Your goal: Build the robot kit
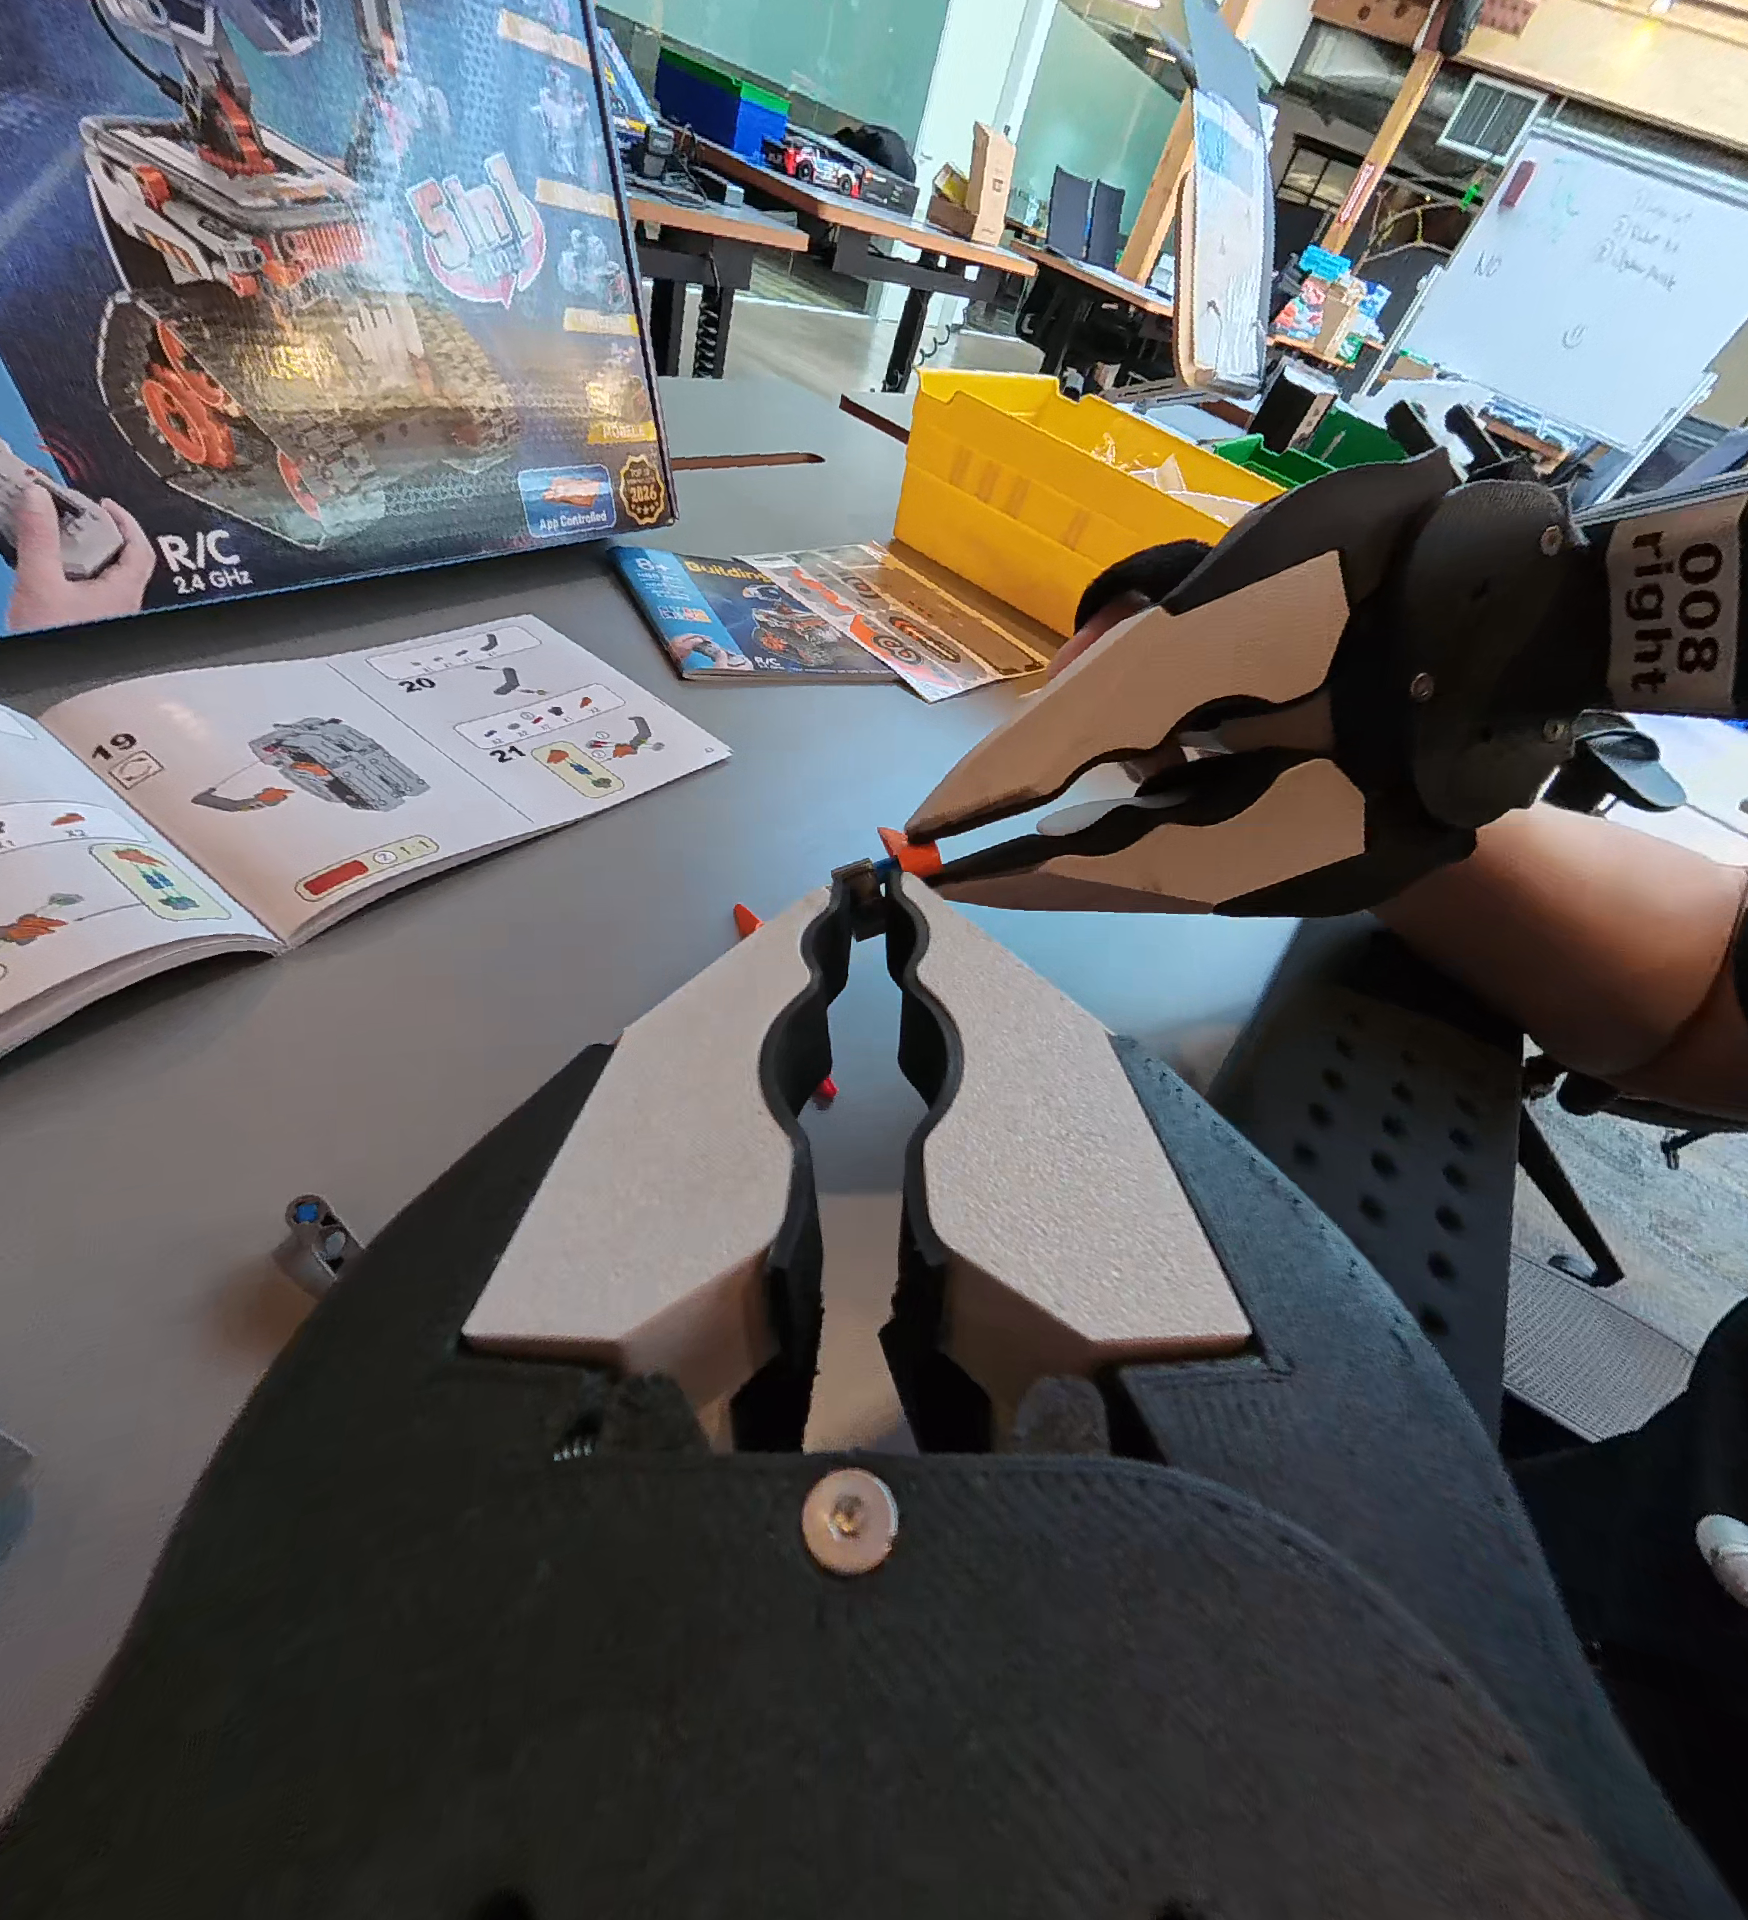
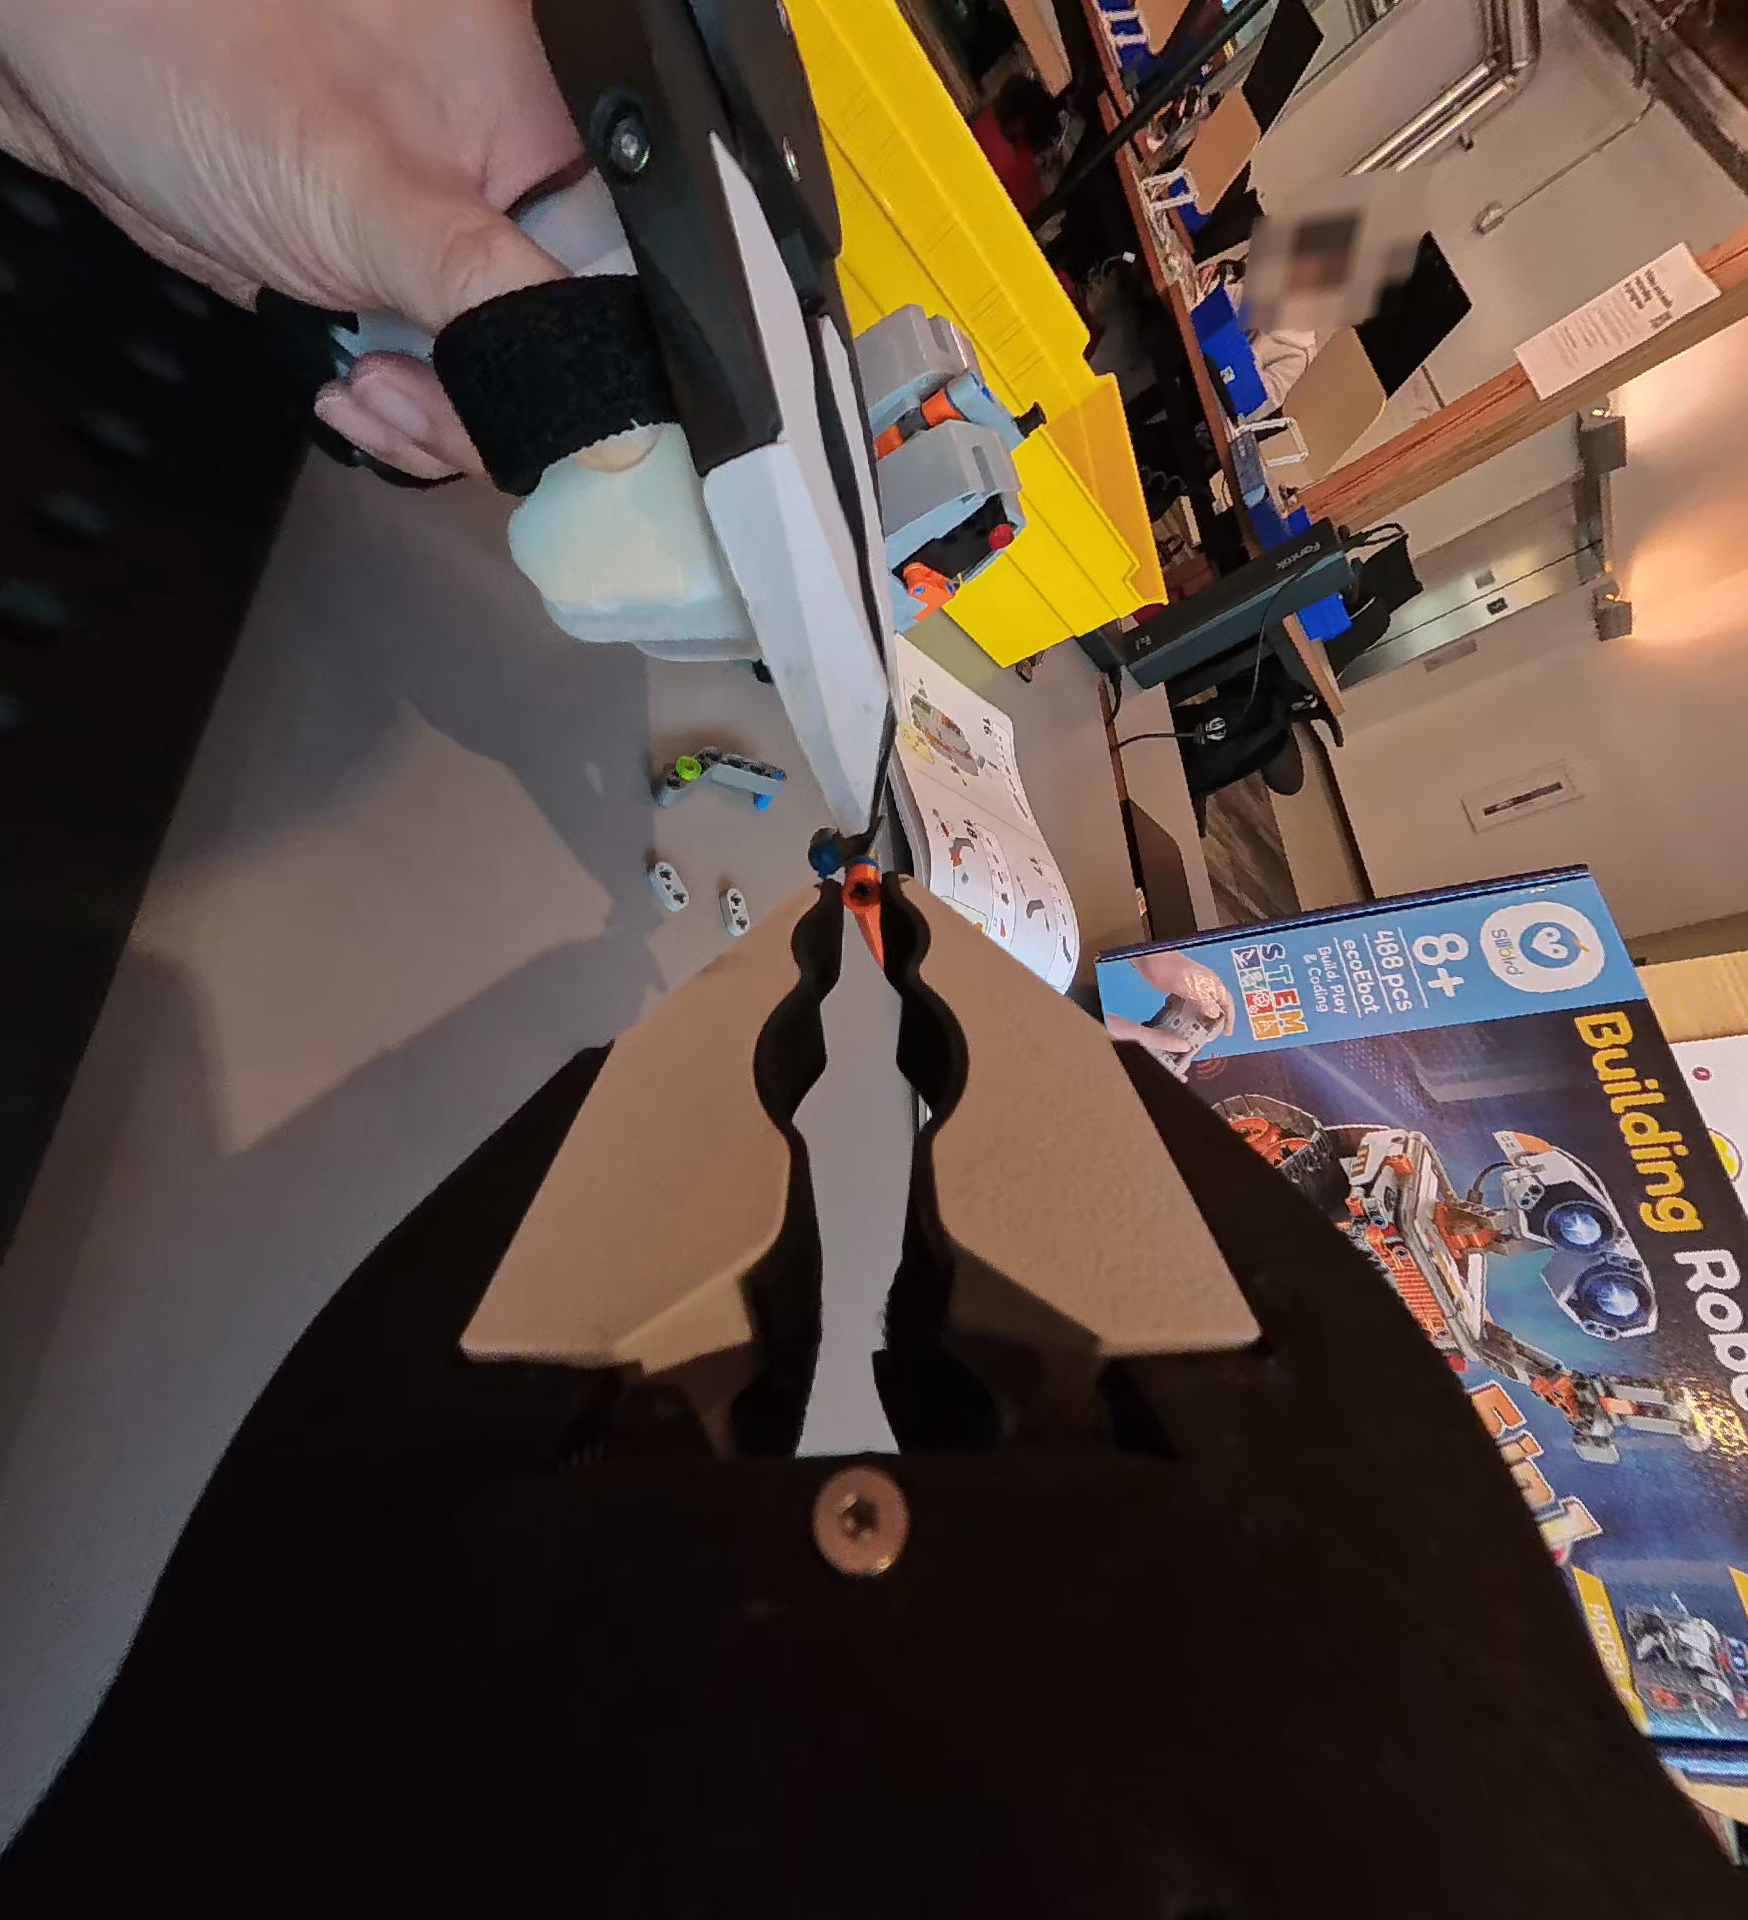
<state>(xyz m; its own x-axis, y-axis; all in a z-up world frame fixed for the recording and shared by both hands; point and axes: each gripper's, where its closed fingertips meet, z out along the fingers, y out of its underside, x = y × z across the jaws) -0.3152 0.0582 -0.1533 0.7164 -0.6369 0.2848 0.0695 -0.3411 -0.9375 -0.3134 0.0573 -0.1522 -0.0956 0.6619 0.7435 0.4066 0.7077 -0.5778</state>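
My left gripper [image 1: 868, 891] is shut on a small dark grey piece with a blue pin [image 1: 865, 883], held above the grey table [image 1: 226, 1247]. My right gripper [image 1: 917, 854] comes in from the right and is shut on a small orange piece [image 1: 909, 850] that meets the blue pin. In the right wrist view my right gripper [image 2: 862, 896] pinches the orange piece [image 2: 862, 904], and the left gripper's fingertips [image 2: 865, 800] come down from above onto the blue pin [image 2: 825, 854]. A person's hand [image 2: 330, 208] holds the left gripper.
An open instruction booklet [image 1: 330, 790] lies to the left, a large toy kit box [image 1: 278, 291] behind it. A yellow bin [image 1: 1036, 488] stands at the back right. Loose pieces lie on the table: orange bits [image 1: 745, 918], grey connectors [image 2: 724, 779], a grey assembly [image 2: 943, 468]. Less than 4 cm separates the two grippers' tips.
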